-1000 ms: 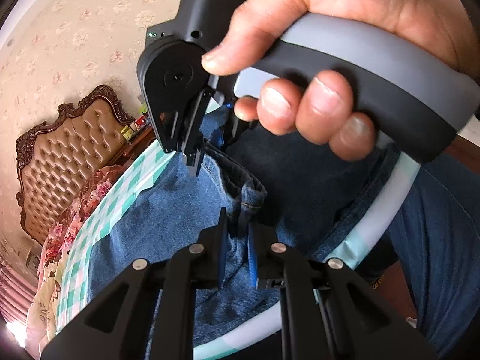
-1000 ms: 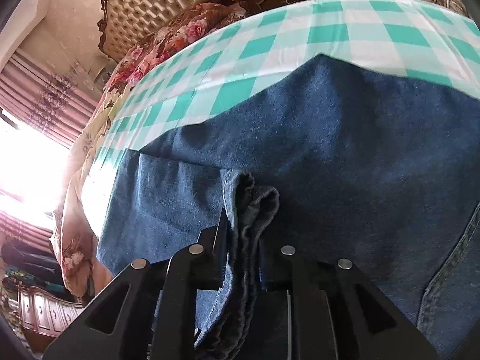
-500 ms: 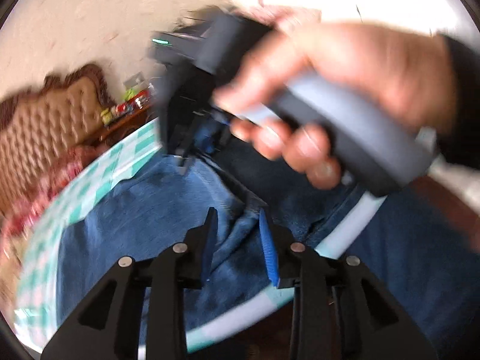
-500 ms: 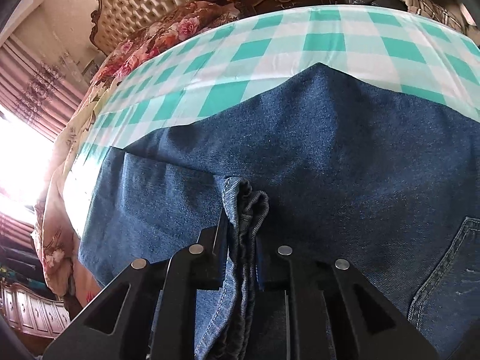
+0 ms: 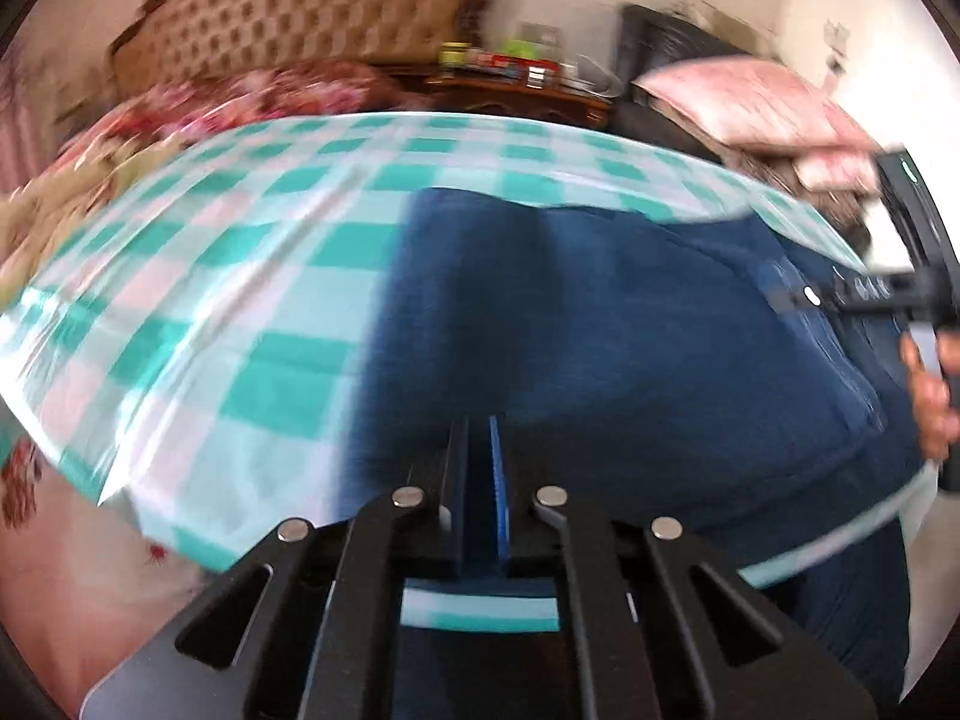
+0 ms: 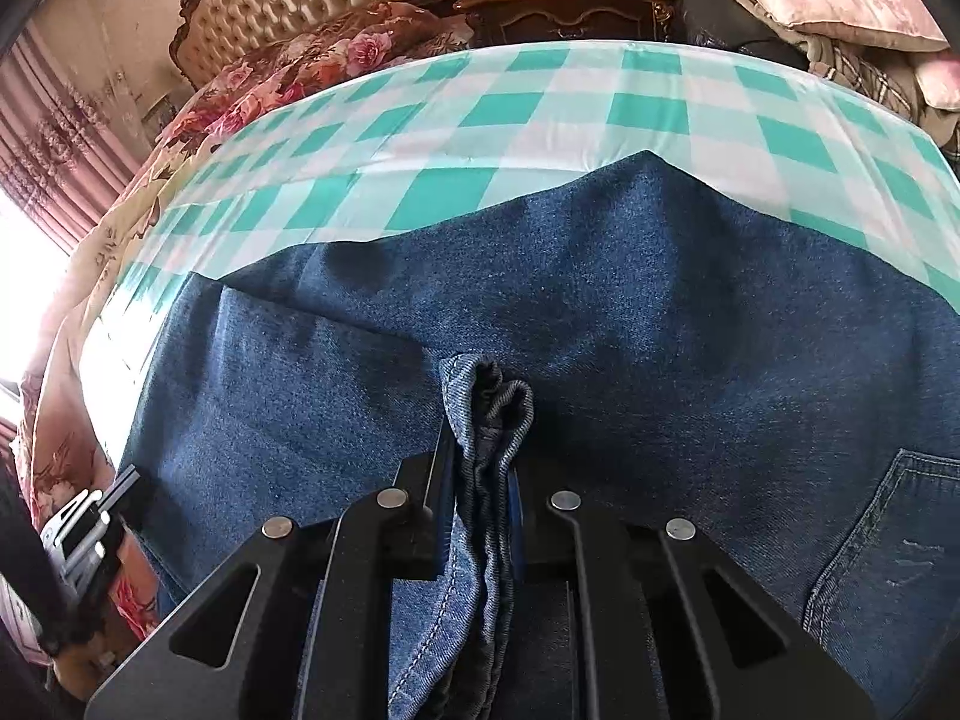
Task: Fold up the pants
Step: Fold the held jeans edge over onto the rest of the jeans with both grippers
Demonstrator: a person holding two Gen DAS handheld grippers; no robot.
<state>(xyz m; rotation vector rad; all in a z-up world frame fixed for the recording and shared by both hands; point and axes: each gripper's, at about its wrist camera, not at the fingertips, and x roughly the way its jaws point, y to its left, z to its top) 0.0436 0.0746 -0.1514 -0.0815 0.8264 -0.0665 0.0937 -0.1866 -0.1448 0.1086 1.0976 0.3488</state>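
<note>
Looking along my left tongs (image 5: 478,468), I see the jaws closing with nothing between them; the dark blue denim pants (image 5: 630,348) lie ahead and to the right on the green-and-white checked tabletop (image 5: 240,300), long axis running rightward. My right tongs (image 6: 483,516) pinch a bunched denim edge, so the left is the free one to reach across.

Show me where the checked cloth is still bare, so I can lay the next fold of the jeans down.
Bare checked cloth runs along the far side, between the jeans and the bed's floral cover, and widens left of the jeans. The near side is crowded: denim covers it, bunched in the right gripper; the left gripper is closing on nothing.
</note>
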